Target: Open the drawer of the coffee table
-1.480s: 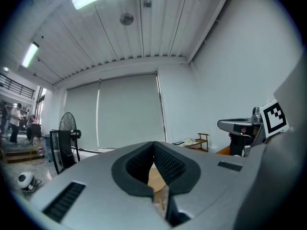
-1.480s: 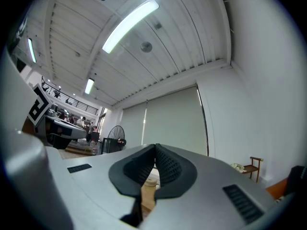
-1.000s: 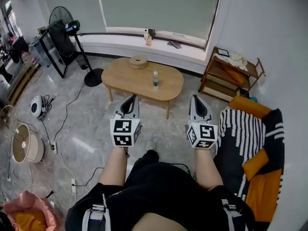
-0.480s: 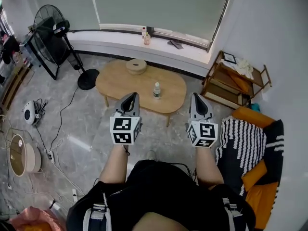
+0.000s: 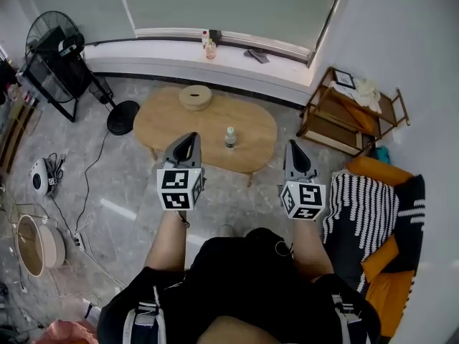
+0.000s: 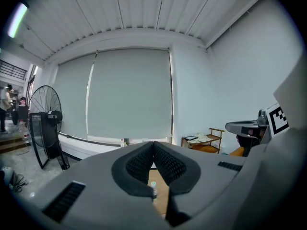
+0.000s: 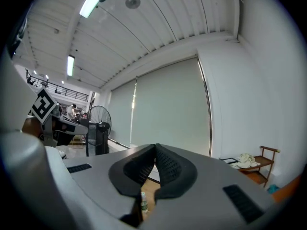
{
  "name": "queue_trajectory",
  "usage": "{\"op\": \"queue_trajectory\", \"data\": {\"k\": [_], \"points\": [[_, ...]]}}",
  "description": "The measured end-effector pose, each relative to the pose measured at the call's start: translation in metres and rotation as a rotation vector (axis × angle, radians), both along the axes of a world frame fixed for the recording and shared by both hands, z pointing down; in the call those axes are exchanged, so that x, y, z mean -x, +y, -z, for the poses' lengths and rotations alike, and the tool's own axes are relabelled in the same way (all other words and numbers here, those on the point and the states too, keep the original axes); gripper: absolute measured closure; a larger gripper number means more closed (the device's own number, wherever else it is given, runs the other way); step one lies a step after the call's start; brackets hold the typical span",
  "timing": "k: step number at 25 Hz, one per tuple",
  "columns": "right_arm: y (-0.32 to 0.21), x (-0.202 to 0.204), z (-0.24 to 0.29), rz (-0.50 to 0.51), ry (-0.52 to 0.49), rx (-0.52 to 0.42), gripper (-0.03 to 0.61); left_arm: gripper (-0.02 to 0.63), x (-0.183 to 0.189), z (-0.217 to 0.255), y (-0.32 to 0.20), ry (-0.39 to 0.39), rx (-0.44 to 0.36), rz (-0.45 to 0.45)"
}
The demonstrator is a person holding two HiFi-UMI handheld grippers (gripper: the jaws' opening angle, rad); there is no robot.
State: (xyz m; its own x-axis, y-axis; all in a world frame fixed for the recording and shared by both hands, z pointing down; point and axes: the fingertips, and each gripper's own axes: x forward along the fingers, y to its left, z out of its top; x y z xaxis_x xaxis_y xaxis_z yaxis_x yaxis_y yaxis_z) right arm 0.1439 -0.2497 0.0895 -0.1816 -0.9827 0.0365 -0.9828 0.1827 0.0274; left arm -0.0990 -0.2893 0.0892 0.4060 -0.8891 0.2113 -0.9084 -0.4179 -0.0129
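Note:
An oval wooden coffee table (image 5: 179,124) stands on the grey floor ahead of me in the head view; no drawer shows from above. A small bottle (image 5: 230,137) and a round wooden box (image 5: 195,97) stand on its top. My left gripper (image 5: 189,137) is held in the air before the table's near edge, jaws shut and empty. My right gripper (image 5: 294,146) hangs level with it, right of the table's end, shut and empty as well. The bottle (image 6: 154,191) shows below the closed tips in the left gripper view, and the bottle (image 7: 143,201) likewise in the right gripper view.
A black standing fan (image 5: 54,49) is at the back left, cables (image 5: 90,192) trailing over the floor. A wooden shelf rack (image 5: 349,113) stands at the right wall, with a striped black and orange sofa (image 5: 373,221) in front of it. A window ledge (image 5: 215,52) runs behind the table.
I have walked closer to the table, which now sits nearer and more centred in the head view. Both grippers stayed shut and held out in front of me.

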Motion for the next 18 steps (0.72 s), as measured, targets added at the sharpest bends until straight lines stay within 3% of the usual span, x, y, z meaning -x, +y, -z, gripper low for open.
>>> {"op": "queue_trajectory", "data": {"k": [7,12,18], "points": [[-0.058,-0.027,-0.013,0.072,-0.001,0.035,0.563,0.594,-0.026,-0.009,-0.036,-0.023,0.036,0.057],[-0.093,-0.049,-0.035,0.147,-0.005,0.081,0.563,0.594,-0.040,-0.022,-0.057,0.040,0.080,0.137],[-0.138,-0.070,-0.074,0.205,-0.004,0.137,0.563,0.594,-0.047,-0.061,-0.071,0.002,0.150,0.234]]}}
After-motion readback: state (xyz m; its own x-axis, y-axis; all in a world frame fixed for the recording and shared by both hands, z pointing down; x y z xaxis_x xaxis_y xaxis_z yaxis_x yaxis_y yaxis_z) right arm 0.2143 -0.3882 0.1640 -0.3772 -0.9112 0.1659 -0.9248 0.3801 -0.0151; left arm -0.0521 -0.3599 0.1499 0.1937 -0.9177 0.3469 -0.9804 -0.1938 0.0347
